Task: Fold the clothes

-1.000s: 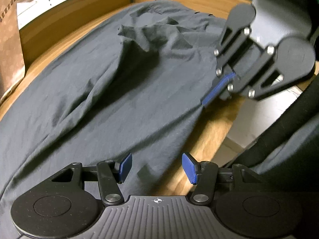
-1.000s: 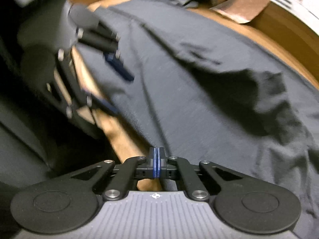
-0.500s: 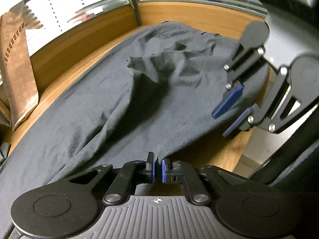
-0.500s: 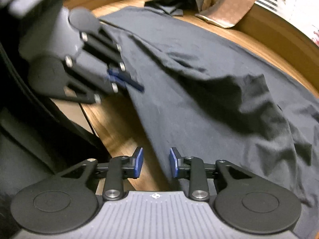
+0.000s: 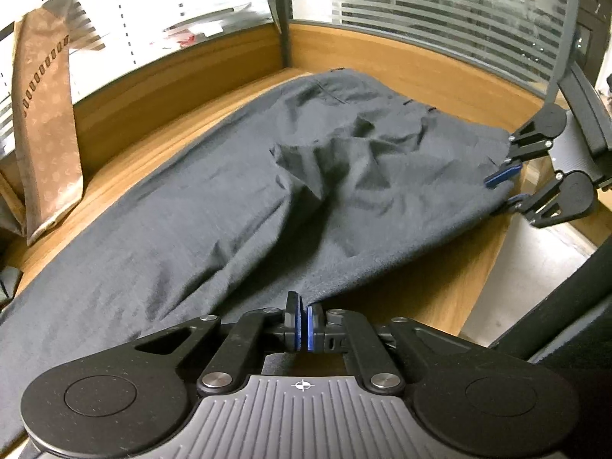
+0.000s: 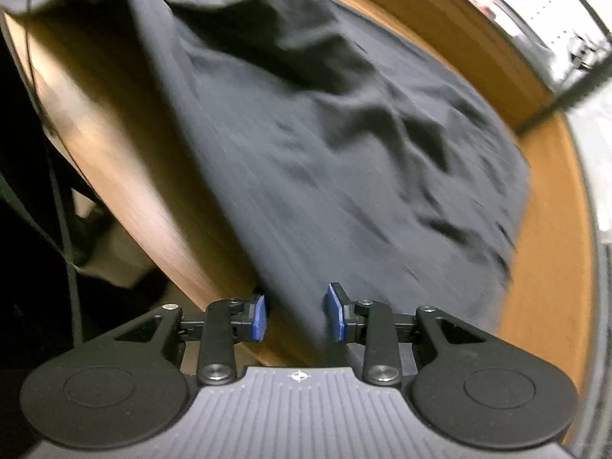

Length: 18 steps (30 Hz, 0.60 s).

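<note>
The table [image 5: 432, 298] is brown wood, and it lies under and in front of both my grippers. A big dark grey cloth [image 5: 229, 210] is spread across most of it, flat near the ends and bumpy with wrinkles in the middle. A brown patterned bag [image 5: 46, 122] stands far off to the left of my left fingers, by the wall of the table.

My left gripper [image 5: 302, 321] is squeezed tight, and the near edge of the cloth is pinched between its blue fingers [image 5: 292, 321]. From there the cloth stretches away in front of me.

My right gripper [image 6: 296, 317] is wide open and holds nothing. The edge of the cloth lies right between its blue fingers [image 6: 260, 317], near the side of the table. In my left view I see my right gripper far off to the right, at the cloth's other corner. The right view is blurry.
</note>
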Motion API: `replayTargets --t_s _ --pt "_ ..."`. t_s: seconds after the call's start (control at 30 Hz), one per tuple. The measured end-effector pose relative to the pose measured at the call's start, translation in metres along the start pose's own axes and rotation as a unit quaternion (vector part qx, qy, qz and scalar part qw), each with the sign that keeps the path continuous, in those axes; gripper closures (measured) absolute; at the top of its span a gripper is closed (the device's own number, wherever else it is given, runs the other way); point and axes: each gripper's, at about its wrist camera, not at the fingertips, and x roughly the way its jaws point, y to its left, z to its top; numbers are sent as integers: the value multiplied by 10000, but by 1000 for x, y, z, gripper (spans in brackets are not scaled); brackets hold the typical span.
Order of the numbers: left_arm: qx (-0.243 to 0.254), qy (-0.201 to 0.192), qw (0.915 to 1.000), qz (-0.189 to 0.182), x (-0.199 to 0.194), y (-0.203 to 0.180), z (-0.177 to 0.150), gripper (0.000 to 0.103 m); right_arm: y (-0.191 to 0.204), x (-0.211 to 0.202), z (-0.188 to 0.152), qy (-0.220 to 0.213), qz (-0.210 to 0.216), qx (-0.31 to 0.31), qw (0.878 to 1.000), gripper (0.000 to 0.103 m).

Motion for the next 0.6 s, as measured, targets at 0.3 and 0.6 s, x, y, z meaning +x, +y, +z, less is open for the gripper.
replayTargets --t_s 0.3,0.6 --pt "-87 -165 9998 102 -18 7 11 98 -36 6 -45 538 -745 -297 9953 67" --pt "-143 -171 9997 113 -37 11 18 99 -46 -4 -50 390 -1098 -411 9923 99"
